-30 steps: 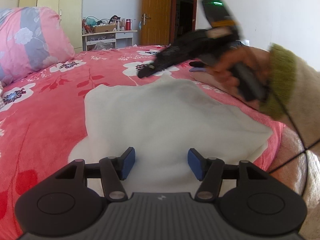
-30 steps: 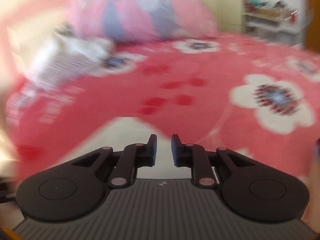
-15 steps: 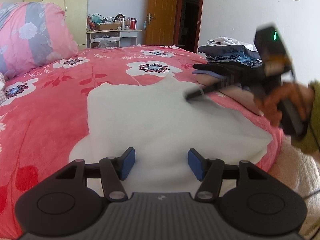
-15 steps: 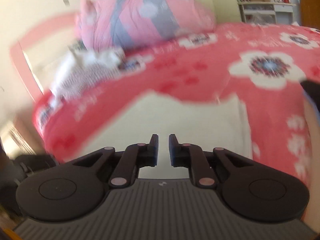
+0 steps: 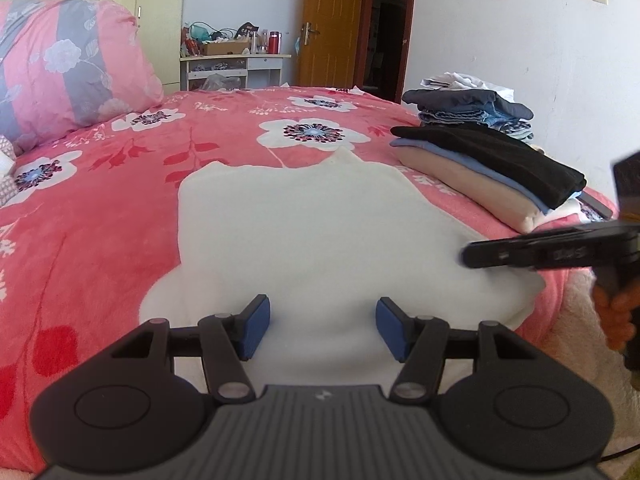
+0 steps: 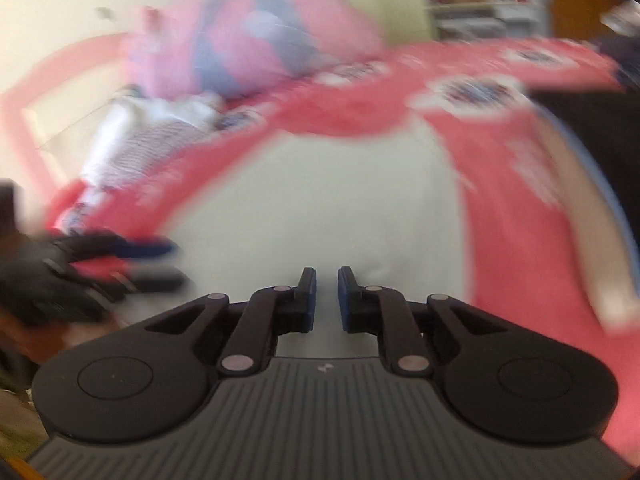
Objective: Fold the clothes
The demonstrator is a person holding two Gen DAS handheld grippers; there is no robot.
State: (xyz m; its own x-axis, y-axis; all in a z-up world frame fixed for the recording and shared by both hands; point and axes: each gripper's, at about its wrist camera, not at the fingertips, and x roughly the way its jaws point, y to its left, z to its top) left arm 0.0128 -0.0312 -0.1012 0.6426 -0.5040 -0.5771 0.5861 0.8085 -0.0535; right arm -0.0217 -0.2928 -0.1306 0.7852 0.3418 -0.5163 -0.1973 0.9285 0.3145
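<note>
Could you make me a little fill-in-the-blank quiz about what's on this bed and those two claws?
1. The white garment lies spread on a floral bedspread whose main colour is ____.
2. The left claw has its jaws ____, with nothing between them.
3. The topmost piece on the nearer folded pile is coloured ____.

Missing words: red; open; black

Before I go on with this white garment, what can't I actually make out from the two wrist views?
- White garment: near hem hidden behind the left gripper, left wrist view.
- Right gripper: fingers seen side-on, gap unreadable there.
- Right wrist view: motion blur smears the pillow and bedspread.
- Folded stack: lower layers covered by the black top piece.
</note>
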